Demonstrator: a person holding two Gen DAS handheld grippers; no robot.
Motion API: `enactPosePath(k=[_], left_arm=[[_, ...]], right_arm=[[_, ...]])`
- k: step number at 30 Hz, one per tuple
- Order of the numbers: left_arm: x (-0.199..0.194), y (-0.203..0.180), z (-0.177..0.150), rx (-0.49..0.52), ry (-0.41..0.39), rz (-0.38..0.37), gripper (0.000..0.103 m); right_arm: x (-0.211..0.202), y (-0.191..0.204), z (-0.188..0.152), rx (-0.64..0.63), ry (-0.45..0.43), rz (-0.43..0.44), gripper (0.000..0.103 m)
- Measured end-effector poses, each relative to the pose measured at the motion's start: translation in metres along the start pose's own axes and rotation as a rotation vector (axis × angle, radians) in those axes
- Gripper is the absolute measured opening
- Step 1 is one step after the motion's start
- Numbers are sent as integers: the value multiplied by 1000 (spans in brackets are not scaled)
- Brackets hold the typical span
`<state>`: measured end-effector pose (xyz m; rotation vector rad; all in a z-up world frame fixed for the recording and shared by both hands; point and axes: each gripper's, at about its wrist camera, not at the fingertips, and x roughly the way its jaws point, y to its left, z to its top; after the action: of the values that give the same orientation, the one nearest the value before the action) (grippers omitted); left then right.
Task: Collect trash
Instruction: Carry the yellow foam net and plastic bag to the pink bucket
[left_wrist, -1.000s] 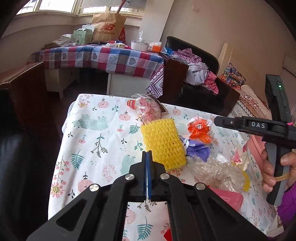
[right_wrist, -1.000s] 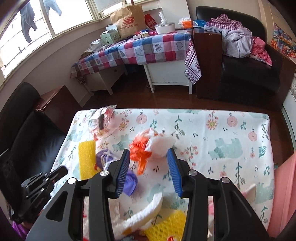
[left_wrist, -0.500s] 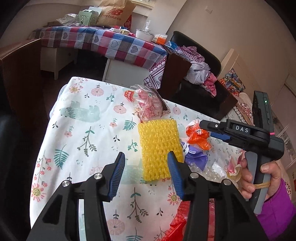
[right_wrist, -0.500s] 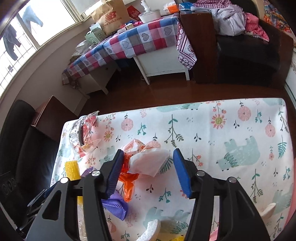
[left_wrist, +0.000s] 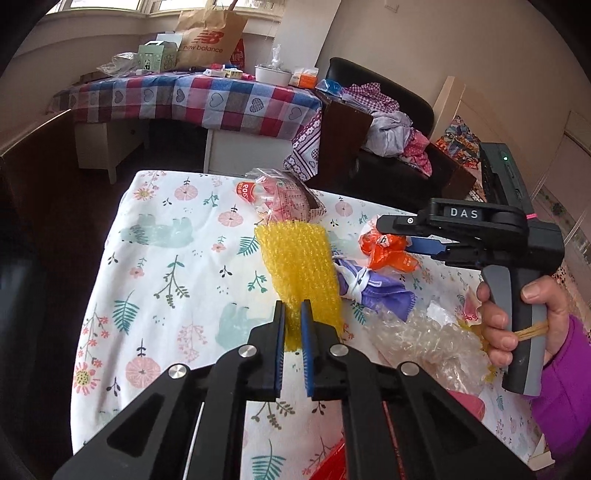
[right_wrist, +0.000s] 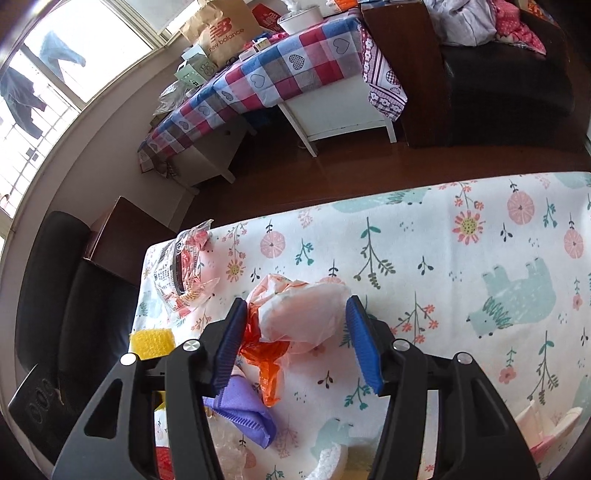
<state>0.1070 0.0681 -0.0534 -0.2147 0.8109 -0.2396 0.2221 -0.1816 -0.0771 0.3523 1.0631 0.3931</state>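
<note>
Trash lies on a floral tablecloth (left_wrist: 166, 258). A yellow bubble-wrap sheet (left_wrist: 299, 266) lies in the middle; my left gripper (left_wrist: 292, 317) is shut on its near edge. Beside it lie a purple cloth (left_wrist: 373, 291), an orange-and-white crumpled bag (left_wrist: 384, 251) and a clear snack wrapper (left_wrist: 280, 203). In the right wrist view my right gripper (right_wrist: 295, 314) is open, its jaws on either side of the orange-and-white bag (right_wrist: 299, 317). The purple cloth (right_wrist: 247, 413) and snack wrapper (right_wrist: 184, 273) lie to its left.
Clear bubble wrap (left_wrist: 424, 343) and red packaging (left_wrist: 328, 465) lie near the front edge. A white foam piece (right_wrist: 328, 461) lies near the right gripper. Behind are a checked table (left_wrist: 195, 103), a black armchair with clothes (left_wrist: 388, 140) and a dark cabinet (right_wrist: 122, 236).
My left gripper opened, moved onto the yellow bubble wrap and closed on its near edge. My right gripper moved forward so its open jaws now flank the orange-and-white bag.
</note>
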Motion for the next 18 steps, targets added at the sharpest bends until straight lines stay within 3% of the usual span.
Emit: enactPosePath(k=[2, 3, 7, 18], left_arm=[[-9, 1, -1, -7, -12, 5, 7], [-12, 2, -2, -11, -15, 6, 7], [-25, 2, -5, -23, -29, 12, 7], [-61, -24, -13, -17, -81, -5, 7]], right_arm=[[-2, 3, -1, -24, 5, 7, 54], [-3, 4, -2, -35, 4, 19, 45], [-19, 14, -16, -84, -45, 13, 38], [-104, 36, -73, -237, -208, -53, 37]])
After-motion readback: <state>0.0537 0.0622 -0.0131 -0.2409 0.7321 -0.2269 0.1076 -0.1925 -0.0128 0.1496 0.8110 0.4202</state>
